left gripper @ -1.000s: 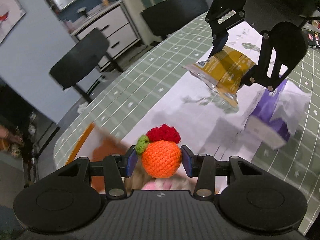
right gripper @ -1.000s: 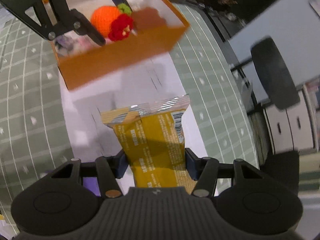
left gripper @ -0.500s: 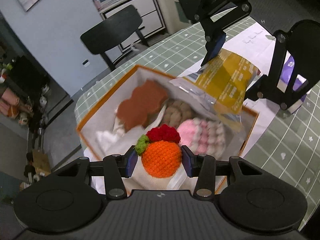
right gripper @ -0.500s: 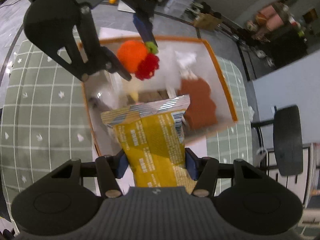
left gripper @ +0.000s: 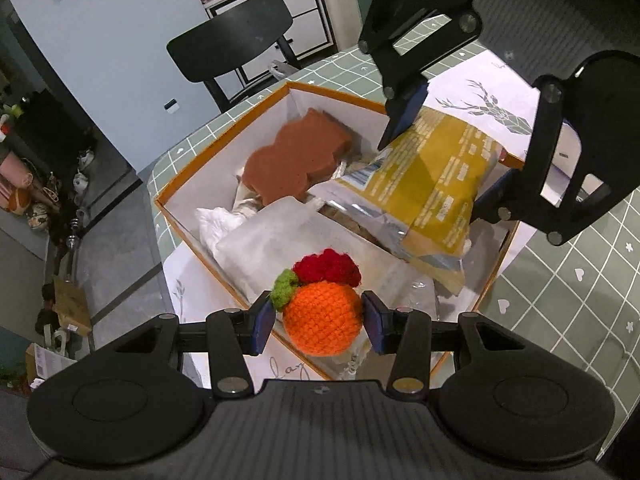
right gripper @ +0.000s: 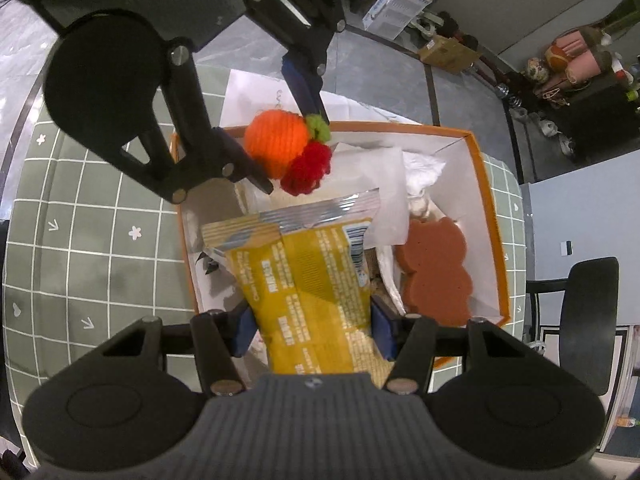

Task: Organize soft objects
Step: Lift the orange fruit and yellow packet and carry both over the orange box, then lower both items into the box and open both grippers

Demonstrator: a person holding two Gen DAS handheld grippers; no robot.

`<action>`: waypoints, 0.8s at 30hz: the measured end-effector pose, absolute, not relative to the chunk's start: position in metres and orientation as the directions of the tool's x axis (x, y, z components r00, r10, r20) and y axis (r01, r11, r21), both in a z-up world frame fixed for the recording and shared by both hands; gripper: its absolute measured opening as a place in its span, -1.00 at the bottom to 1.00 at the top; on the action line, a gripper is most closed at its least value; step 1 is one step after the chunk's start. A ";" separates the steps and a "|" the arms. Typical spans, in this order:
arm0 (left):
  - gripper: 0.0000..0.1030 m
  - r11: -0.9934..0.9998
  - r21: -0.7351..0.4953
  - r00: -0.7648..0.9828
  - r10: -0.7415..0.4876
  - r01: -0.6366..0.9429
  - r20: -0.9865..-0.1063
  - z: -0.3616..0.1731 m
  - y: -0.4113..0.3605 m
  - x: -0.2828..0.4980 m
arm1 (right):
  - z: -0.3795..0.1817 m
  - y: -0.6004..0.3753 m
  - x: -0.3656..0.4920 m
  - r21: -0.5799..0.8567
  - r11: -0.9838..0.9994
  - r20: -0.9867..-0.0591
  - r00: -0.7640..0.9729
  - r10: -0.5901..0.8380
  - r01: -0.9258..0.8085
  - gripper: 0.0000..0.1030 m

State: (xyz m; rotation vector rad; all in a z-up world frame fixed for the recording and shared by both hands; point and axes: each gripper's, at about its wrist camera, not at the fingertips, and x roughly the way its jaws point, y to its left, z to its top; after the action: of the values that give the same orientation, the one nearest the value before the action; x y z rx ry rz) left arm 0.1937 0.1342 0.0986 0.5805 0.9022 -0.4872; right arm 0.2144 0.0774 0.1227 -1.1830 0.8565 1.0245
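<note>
The left gripper (left gripper: 319,322) is closed on a crocheted orange (left gripper: 323,317); both blue pads press its sides. The orange carries a green tuft and a red tuft on top. In the left wrist view it sits at lower centre, above the near edge of the box (left gripper: 182,222).

The right gripper (right gripper: 313,330) is closed on a yellow packet (right gripper: 308,280); the jaws clamp its lower end and the silver crimped seam points away from the camera. In the left wrist view the right gripper (left gripper: 434,164) enters from the upper right, and the packet (left gripper: 424,184) hangs tilted over the right half of the box.

The box (right gripper: 494,216) is orange-rimmed with a white interior and stands on white paper (left gripper: 480,88) over a green grid mat (left gripper: 580,272). Inside it:
- a brown sponge (left gripper: 294,160), upper centre of the left wrist view; right of centre in the right wrist view (right gripper: 434,268);
- a clear plastic bag (left gripper: 272,240) beside the sponge;
- crumpled white material (right gripper: 422,172) at the far wall.

A black chair (left gripper: 230,36) stands beyond the table, upper left.
</note>
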 end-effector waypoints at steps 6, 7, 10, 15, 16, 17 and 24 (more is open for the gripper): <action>0.03 0.742 0.244 0.527 -0.169 0.624 -0.833 0.095 0.139 0.194 | 0.115 0.084 0.216 -0.305 0.066 -0.936 0.311 0.163 -0.950 0.10; 0.03 0.741 0.241 0.524 -0.172 0.626 -0.834 0.093 0.140 0.196 | 0.114 0.087 0.216 -0.303 0.065 -0.937 0.309 0.159 -0.951 0.10; 0.03 0.738 0.238 0.515 -0.169 0.632 -0.841 0.086 0.140 0.199 | 0.110 0.088 0.220 -0.296 0.063 -0.940 0.302 0.156 -0.953 0.10; 0.03 0.732 0.222 0.490 -0.172 0.644 -0.855 0.072 0.138 0.204 | 0.092 0.090 0.222 -0.281 0.057 -0.948 0.286 0.139 -0.958 0.10; 0.03 0.730 0.221 0.486 -0.171 0.647 -0.857 0.069 0.136 0.204 | 0.089 0.090 0.223 -0.278 0.054 -0.950 0.283 0.136 -0.959 0.10; 0.03 0.727 0.222 0.483 -0.169 0.650 -0.859 0.066 0.135 0.205 | 0.085 0.090 0.223 -0.272 0.054 -0.951 0.277 0.134 -0.961 0.10; 0.03 0.721 0.209 0.453 -0.161 0.661 -0.877 0.049 0.130 0.217 | 0.072 0.088 0.240 -0.232 0.082 -0.960 0.242 0.141 -0.969 0.06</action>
State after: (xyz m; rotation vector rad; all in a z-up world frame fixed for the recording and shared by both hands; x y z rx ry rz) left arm 0.2172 0.1300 0.0493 0.5852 0.9780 -0.5442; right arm 0.2397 0.0881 0.0724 -1.1569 0.9547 1.0540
